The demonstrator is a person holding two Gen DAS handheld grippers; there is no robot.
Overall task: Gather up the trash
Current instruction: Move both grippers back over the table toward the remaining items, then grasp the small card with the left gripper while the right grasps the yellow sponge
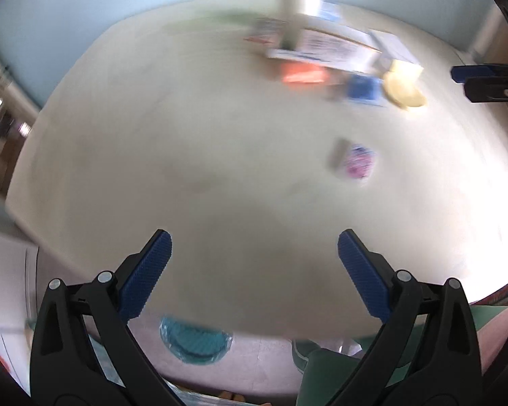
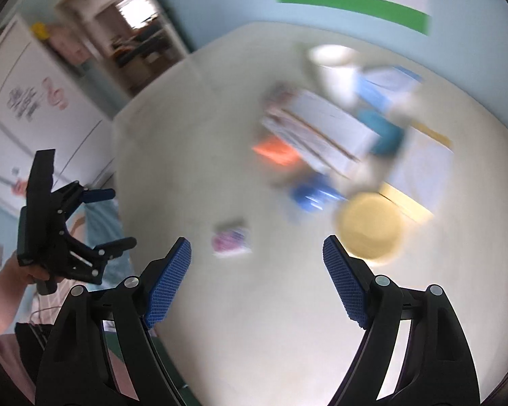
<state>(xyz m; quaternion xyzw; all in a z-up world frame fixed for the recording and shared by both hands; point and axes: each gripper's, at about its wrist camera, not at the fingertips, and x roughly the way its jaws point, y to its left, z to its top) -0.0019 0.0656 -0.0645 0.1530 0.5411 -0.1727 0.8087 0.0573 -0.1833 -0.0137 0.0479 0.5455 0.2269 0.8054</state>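
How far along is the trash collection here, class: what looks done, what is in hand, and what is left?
Done: nothing visibly collected. In hand: nothing; the left gripper and right gripper both hang over the table with jaws wide apart and empty. Left: the pink wrapper, orange packet, blue packet and yellow lid all lie on the table.

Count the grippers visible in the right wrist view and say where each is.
2. The right gripper fills the bottom foreground, jaws wide apart above the table. The left gripper is at the left edge, held beside the table, also open.
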